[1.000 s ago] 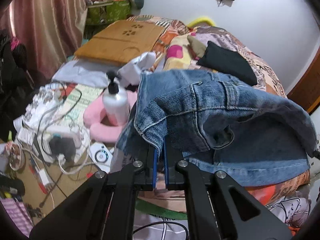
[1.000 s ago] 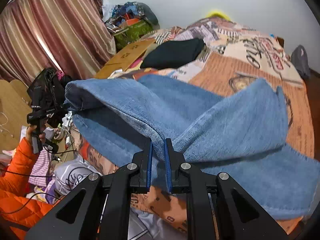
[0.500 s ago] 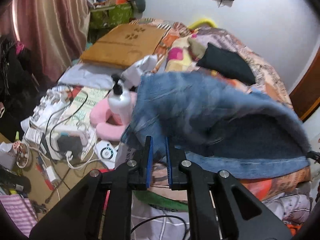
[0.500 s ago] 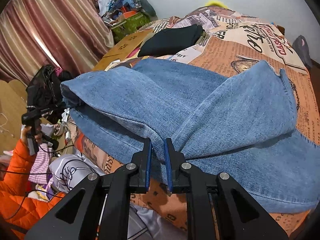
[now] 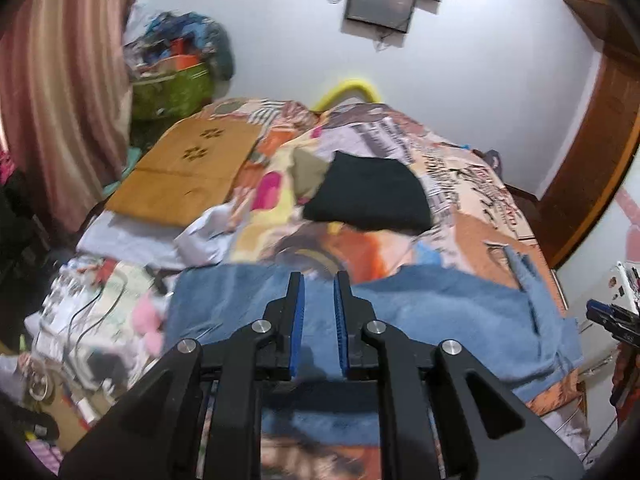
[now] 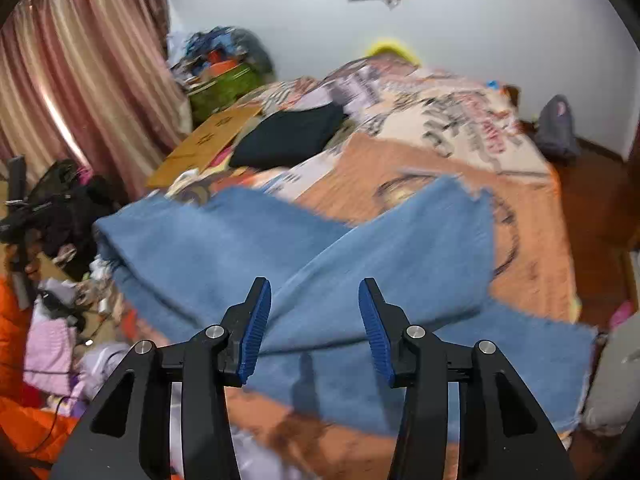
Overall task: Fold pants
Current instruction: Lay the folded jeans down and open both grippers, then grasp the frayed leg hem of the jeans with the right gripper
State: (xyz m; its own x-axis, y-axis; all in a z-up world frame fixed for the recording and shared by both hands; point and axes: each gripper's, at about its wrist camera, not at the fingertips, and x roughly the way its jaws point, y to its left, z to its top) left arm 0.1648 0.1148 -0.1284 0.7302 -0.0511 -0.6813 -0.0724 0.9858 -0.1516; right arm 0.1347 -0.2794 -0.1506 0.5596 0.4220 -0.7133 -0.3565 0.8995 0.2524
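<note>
The bed (image 6: 532,208) carried everything, its printed cover spreading away ahead of both claws. Across its near edge lay the blue jeans (image 6: 328,264) — folded over once, the long axis running crosswise to the way both claws pointed, so the denim sat just ahead of and below each set of fingers rather than between them. In the right wrist view one leg panel crossed diagonally over the other, its hem angled up and to the right of the claw.

The right claw (image 6: 314,320) stood with its jaws apart and widening, nothing pinched between the blue pads; the denim showed below and beyond the gap. The left claw (image 5: 319,320) had a much narrower gap, also widening, and likewise gripped nothing. The left one looked set over the jeans' left part, the right one nearer their middle.

Beyond the jeans, further up the bed, lay a folded black garment (image 5: 370,196).

The bedcover bore large lettering, too blurred to read. No brand tag was legible on the jeans.
</note>
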